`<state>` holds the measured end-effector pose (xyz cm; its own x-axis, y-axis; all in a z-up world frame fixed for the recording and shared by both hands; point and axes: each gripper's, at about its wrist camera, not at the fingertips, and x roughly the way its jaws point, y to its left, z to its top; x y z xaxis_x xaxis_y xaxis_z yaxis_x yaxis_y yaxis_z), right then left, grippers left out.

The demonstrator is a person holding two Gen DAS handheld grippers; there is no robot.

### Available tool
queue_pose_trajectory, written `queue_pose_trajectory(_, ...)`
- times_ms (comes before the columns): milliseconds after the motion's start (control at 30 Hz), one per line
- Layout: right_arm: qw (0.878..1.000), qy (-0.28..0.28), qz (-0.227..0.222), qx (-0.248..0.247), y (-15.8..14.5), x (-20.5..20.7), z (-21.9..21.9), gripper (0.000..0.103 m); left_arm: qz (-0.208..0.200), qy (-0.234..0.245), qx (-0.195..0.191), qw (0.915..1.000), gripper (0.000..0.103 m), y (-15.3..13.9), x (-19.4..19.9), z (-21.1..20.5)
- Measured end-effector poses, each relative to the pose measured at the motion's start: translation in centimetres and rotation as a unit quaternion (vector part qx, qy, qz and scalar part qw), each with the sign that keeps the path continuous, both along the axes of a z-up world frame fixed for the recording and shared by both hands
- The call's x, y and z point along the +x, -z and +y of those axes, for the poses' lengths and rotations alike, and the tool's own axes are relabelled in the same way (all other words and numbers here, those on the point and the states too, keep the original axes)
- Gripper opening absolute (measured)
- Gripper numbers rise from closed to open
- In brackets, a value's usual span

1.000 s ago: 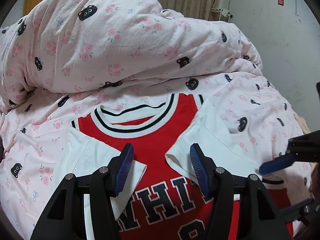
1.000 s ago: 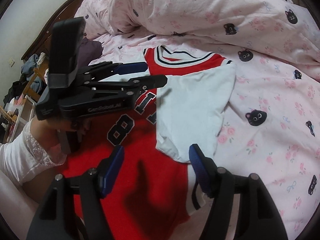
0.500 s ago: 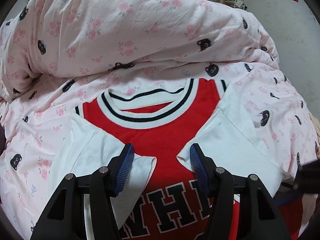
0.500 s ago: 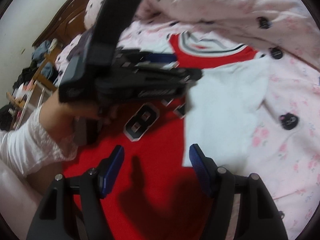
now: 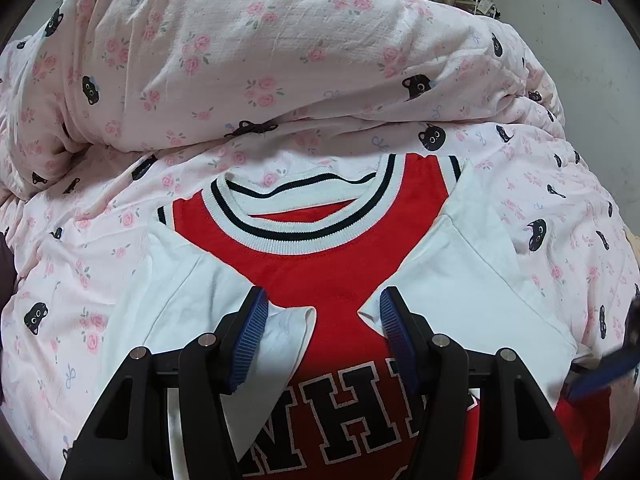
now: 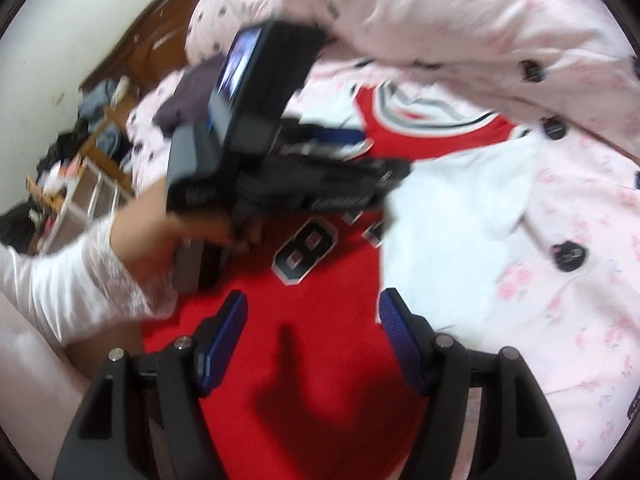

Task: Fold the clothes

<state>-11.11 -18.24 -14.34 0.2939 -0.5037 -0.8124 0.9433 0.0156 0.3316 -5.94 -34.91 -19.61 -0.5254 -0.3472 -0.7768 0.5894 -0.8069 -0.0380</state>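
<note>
While the jersey lies flat on the bed, these lines run from the tongs outward.

Change, left view: the red jersey sits lower and larger between the fingers than a second ago, and its striped collar has dropped toward them.
Change, right view: the other tool now fills the upper left and is blurred — a second ago it sat lower and sharp.
Left gripper: released, jaws about half apart, nothing pinched; both blue pads hover above the cloth, one over each folded-in white sleeve tip.
Right gripper: released, jaws fairly wide and empty, over plain red cloth near the hem; whether the pads touch the cloth I cannot tell.
Left sleeve: just beyond the left-hand pad, folded inward across the chest.
Right sleeve: just beyond the right-hand pad, folded inward likewise — its edge also runs beside the right gripper's right pad.
Lettering: black and white, directly beneath the left gripper.
Person's hand: gripping the left tool, in a white lace cuff.
Quilt: heaped far beyond the collar, pink with roses and cat faces.
</note>
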Motion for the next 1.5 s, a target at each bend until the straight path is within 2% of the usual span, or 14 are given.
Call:
queue_pose_trajectory(167, 0.999, 0.030, -0.002, 0.014, 0.8, -1.5, -0.4, 0.070, -0.001, 0.000, -0.001, 1.0000, 0.054, -0.1, 0.0, 0.0)
queue_pose_trajectory(300, 0.999, 0.016, -0.002, 0.047, 2.8, -1.1, -1.4, 0.071, -0.003, 0.000, -0.001, 1.0000, 0.054, 0.0, 0.0, 0.0)
queue_pose_trajectory(467, 0.998, -0.002, 0.003, 0.062, 4.4, 0.0, -1.8, 0.086, -0.005, 0.000, -0.003, 1.0000, 0.054, 0.1, -0.1, 0.0)
queue_pose_trajectory(500, 0.998, -0.004, 0.004, 0.064, 4.6, 0.1, -1.9, 0.087, -0.005, 0.000, -0.003, 1.0000, 0.054, 0.1, -0.1, 0.0)
queue_pose_trajectory(633, 0.998, -0.014, 0.023, 0.061, 4.1, 0.7, -2.0, 0.087, -0.003, 0.000, -0.002, 1.0000, 0.055, 0.0, 0.0, 0.0)
queue_pose_trajectory(1067, 0.998, -0.036, -0.001, 0.046, 2.4, 1.0, -1.5, 0.086, -0.004, 0.000, -0.005, 1.0000, 0.055, -0.1, 0.4, 0.0)
queue_pose_trajectory(1233, 0.997, -0.029, 0.001, 0.072, 4.3, 1.2, -2.1, 0.086, -0.008, 0.000, -0.009, 0.9999, 0.055, 0.0, 0.3, 0.0)
queue_pose_trajectory(1500, 0.997, -0.023, 0.007, 0.069, 4.7, 1.4, -2.3, 0.087, -0.009, -0.001, -0.021, 0.9997, 0.056, -0.1, 0.2, 0.4)
